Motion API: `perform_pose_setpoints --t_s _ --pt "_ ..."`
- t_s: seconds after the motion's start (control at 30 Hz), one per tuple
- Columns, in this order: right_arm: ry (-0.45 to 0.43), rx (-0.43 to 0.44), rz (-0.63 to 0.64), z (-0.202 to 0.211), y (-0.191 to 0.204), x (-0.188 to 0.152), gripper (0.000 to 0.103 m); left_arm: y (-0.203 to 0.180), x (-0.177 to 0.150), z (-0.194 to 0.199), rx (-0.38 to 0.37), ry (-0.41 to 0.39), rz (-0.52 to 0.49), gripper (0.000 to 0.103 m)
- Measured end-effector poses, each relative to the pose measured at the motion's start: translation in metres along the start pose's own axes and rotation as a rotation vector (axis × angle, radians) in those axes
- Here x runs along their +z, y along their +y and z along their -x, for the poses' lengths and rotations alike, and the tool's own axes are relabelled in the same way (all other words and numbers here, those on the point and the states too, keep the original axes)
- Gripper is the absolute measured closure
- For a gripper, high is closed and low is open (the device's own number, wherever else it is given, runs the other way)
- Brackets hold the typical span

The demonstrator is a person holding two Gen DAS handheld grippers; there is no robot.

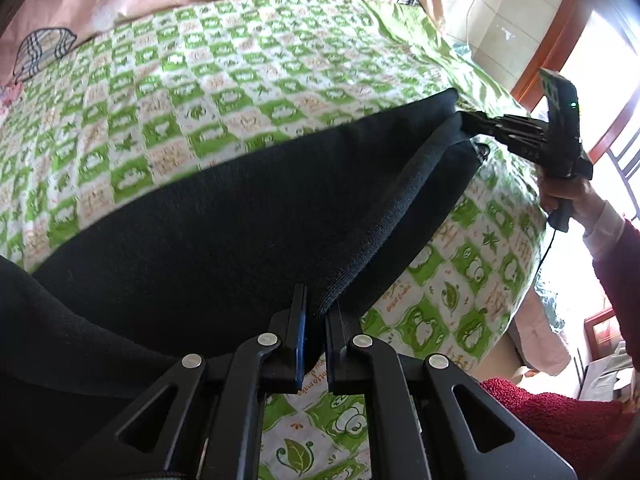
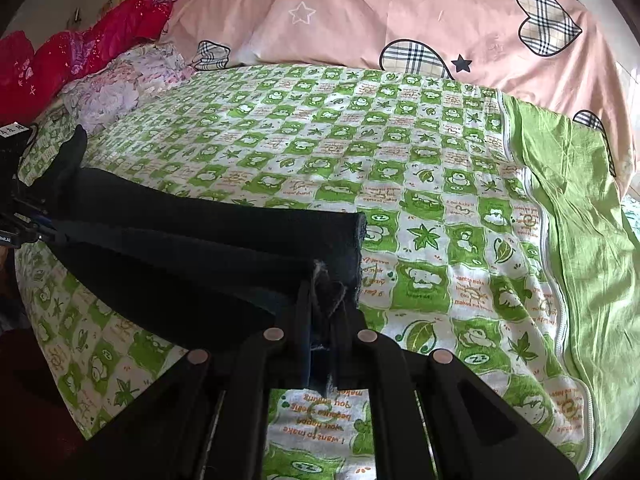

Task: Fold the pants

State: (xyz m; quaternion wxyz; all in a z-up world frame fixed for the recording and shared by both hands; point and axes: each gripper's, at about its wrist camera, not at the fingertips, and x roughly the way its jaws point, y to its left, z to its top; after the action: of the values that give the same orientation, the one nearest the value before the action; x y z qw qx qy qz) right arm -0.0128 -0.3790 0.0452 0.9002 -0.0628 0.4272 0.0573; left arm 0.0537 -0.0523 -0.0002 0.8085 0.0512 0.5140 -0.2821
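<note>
Black pants hang stretched above a green-and-white checked bedspread. My left gripper is shut on one end of the pants, the fabric pinched between its blue pads. My right gripper shows in the left wrist view at the right, shut on the other end. In the right wrist view the right gripper clamps a frayed hem of the pants, which run left to the left gripper. The cloth is lifted between both grippers.
A pink duvet with plaid hearts lies at the bed's head. Red and floral clothes are piled at the far left. The bed's edge drops off at the right, by a window and a wooden door frame.
</note>
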Motion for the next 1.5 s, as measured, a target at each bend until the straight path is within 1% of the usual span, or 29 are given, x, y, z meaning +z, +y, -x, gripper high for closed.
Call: perform_pose_setpoints --t_s 0.07,0.1,0.13,0.17,0.2,0.27,0.3,0.37,0.43,0.5,0.53,0.63,0.7,0.73,0.8,0.9,1.0,1.1,1.13,1.2,1.27,1.3,1.33,1.43,1.5 --pt "0.013 -0.003 0.008 -0.001 0.002 -0.001 0.095 0.001 -0.003 -0.007 -0.003 0.010 0.010 0.096" --pt "0.026 -0.006 0.001 -0.001 0.002 -0.002 0.091 0.002 -0.004 -0.009 -0.011 0.015 0.017 0.094" --pt "0.036 -0.015 -0.009 -0.001 0.002 -0.004 0.080 0.002 -0.005 -0.010 -0.021 0.017 0.022 0.090" --pt "0.048 -0.031 -0.023 0.001 0.000 -0.005 0.072 0.002 -0.006 -0.010 -0.029 0.015 0.025 0.087" --pt "0.058 -0.049 -0.038 0.004 -0.003 -0.008 0.062 0.001 -0.008 -0.009 -0.032 0.010 0.028 0.085" --pt "0.059 -0.065 -0.069 0.013 -0.007 -0.013 0.061 0.001 -0.011 -0.006 -0.033 0.008 0.036 0.078" --pt "0.054 -0.065 -0.085 0.019 -0.008 -0.015 0.061 0.001 -0.013 -0.004 -0.039 0.002 0.042 0.076" --pt "0.026 -0.054 -0.124 0.034 -0.009 -0.018 0.060 0.002 -0.017 0.002 -0.034 -0.008 0.054 0.066" --pt "-0.001 -0.039 -0.155 0.045 -0.004 -0.019 0.053 0.003 -0.022 0.011 -0.032 -0.025 0.069 0.061" --pt "-0.029 -0.007 -0.176 0.052 0.005 -0.019 0.050 0.005 -0.027 0.022 -0.033 -0.047 0.088 0.058" --pt "-0.041 0.011 -0.184 0.053 0.010 -0.018 0.050 0.006 -0.029 0.026 -0.034 -0.053 0.098 0.055" --pt "-0.070 0.083 -0.205 0.049 0.032 -0.012 0.049 0.014 -0.036 0.041 -0.031 -0.079 0.154 0.053" --pt "-0.076 0.131 -0.213 0.041 0.050 -0.007 0.049 0.024 -0.039 0.051 -0.007 -0.091 0.193 0.047" --pt "-0.073 0.153 -0.214 0.037 0.059 -0.004 0.048 0.031 -0.039 0.057 0.018 -0.098 0.222 0.044" --pt "-0.064 0.212 -0.205 0.026 0.080 0.002 0.048 0.048 -0.041 0.070 0.066 -0.116 0.281 0.043" --pt "-0.048 0.291 -0.176 0.009 0.112 0.012 0.048 0.076 -0.041 0.086 0.135 -0.122 0.376 0.041" --pt "-0.031 0.351 -0.129 -0.006 0.146 0.023 0.048 0.102 -0.035 0.099 0.170 -0.110 0.446 0.041" --pt "-0.016 0.411 -0.077 -0.019 0.177 0.036 0.048 0.131 -0.021 0.109 0.226 -0.063 0.515 0.041" --pt "-0.013 0.428 -0.060 -0.023 0.187 0.041 0.048 0.145 -0.013 0.112 0.239 -0.036 0.534 0.039" --pt "0.001 0.470 -0.034 -0.033 0.203 0.047 0.046 0.167 0.004 0.113 0.268 0.036 0.578 0.038" --pt "0.014 0.506 0.007 -0.043 0.224 0.055 0.046 0.187 0.021 0.110 0.250 0.094 0.616 0.037" --pt "0.020 0.520 0.025 -0.046 0.233 0.058 0.046 0.200 0.033 0.105 0.239 0.139 0.639 0.036" --pt "0.030 0.536 0.046 -0.051 0.243 0.062 0.046 0.207 0.040 0.099 0.245 0.175 0.657 0.036" --pt "0.054 0.580 0.114 -0.062 0.272 0.071 0.046 0.228 0.057 0.079 0.282 0.273 0.688 0.037" --pt "0.071 0.607 0.160 -0.070 0.290 0.076 0.046 0.235 0.062 0.063 0.318 0.335 0.685 0.040"
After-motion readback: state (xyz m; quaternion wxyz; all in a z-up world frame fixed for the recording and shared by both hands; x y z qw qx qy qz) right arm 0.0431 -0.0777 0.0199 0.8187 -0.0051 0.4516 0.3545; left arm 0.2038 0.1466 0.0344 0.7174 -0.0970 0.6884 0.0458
